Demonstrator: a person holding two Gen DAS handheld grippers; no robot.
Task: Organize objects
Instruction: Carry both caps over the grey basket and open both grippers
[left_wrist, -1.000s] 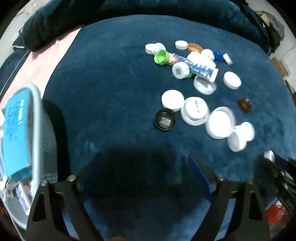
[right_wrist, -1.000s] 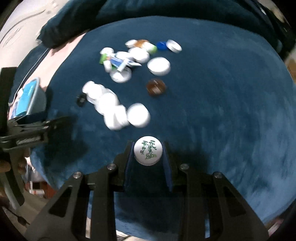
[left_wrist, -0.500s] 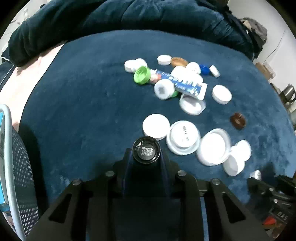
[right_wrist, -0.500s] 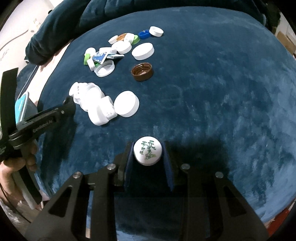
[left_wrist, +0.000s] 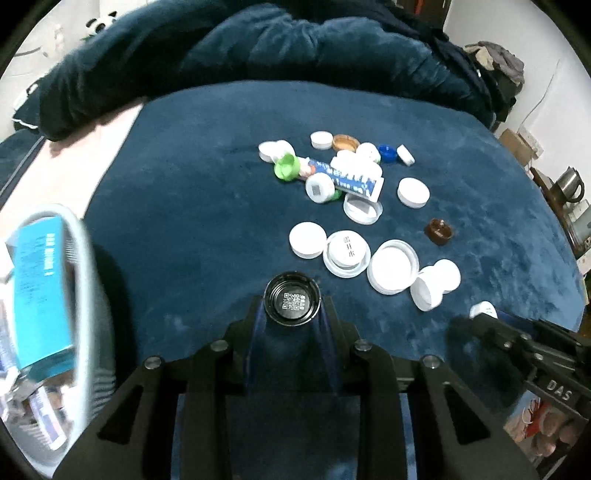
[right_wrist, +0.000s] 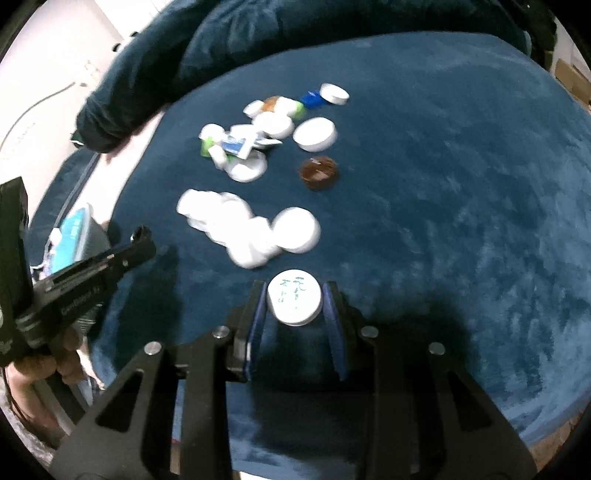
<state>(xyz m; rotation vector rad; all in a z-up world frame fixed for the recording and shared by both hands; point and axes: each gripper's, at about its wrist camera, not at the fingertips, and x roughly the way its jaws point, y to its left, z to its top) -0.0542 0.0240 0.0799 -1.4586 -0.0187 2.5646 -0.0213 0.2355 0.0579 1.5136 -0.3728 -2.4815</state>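
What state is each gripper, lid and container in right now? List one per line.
Left gripper: shut on the black cap.
Black cap: held, open side up, code label showing.
Right gripper: shut on the white printed cap.
White printed cap: held, printed top up.
Brown cap: lying loose, open side up.
Basket: holds a blue box.
Tube: lying flat among the caps.

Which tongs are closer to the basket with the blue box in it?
Left. The left tongs, gripping a black cap, are beside the basket. The right tongs are farther off, past the left ones.
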